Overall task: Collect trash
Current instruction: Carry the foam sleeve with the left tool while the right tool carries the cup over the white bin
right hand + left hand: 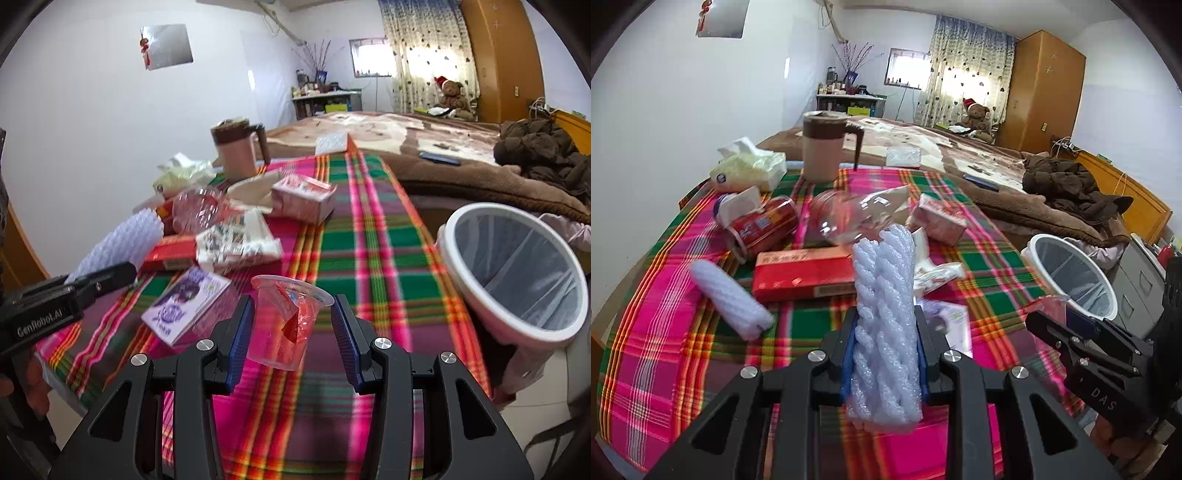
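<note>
My left gripper [886,321] is shut on a white foam net sleeve [886,295], which stands upright between the blue pads, above the plaid tablecloth [665,332]. The same sleeve [122,240] and left gripper [118,273] show at the left of the right wrist view. My right gripper [291,314] is shut on a clear plastic cup [284,332] with a red wrapper inside; both pads touch its rim and it hangs tilted over the cloth. A white-rimmed trash bin [447,236] with a clear liner stands off the table's right edge, close to the right gripper.
On the table lie another foam sleeve [727,295], a red box [801,273], a red can [764,225], a clear bottle [846,218], a tissue pack [750,170], a brown-lidded jug [822,147], a pink carton [942,221] and a purple packet [188,302]. A bed [997,166] lies behind.
</note>
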A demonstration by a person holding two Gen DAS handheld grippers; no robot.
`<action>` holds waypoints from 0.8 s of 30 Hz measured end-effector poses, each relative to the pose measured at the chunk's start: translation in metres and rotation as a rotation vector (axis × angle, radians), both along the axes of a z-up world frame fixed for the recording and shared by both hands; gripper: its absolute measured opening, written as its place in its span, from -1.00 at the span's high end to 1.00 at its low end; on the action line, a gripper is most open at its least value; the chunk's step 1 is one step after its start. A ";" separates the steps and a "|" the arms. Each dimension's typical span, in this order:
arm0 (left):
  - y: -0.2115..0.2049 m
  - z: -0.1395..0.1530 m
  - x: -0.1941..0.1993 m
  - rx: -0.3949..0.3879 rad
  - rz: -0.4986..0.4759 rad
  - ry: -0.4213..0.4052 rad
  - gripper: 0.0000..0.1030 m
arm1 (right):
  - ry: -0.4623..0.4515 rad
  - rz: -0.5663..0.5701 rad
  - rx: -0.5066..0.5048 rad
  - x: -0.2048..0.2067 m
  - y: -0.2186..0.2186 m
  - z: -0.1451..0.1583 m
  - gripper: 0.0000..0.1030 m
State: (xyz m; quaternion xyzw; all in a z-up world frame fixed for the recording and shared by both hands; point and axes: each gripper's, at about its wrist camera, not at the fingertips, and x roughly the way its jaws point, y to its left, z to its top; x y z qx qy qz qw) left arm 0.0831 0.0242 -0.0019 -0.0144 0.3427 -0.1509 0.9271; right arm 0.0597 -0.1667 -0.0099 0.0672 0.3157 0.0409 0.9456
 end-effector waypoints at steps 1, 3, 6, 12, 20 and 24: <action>-0.005 0.002 0.001 0.005 -0.008 -0.006 0.47 | -0.010 -0.004 0.001 0.000 -0.004 0.004 0.14; -0.015 0.006 0.002 0.004 -0.023 -0.010 0.47 | -0.028 -0.014 -0.006 0.001 -0.011 0.010 0.14; -0.032 0.012 0.005 0.007 -0.053 -0.021 0.47 | -0.048 -0.034 -0.008 0.004 -0.023 0.018 0.14; -0.069 0.020 0.014 -0.003 -0.107 -0.030 0.47 | -0.068 -0.081 -0.018 0.009 -0.056 0.027 0.14; -0.132 0.022 0.032 -0.034 -0.205 -0.025 0.47 | -0.066 -0.165 -0.032 0.018 -0.102 0.031 0.14; -0.165 0.021 0.037 -0.036 -0.262 -0.023 0.47 | -0.063 -0.210 -0.046 0.020 -0.124 0.031 0.14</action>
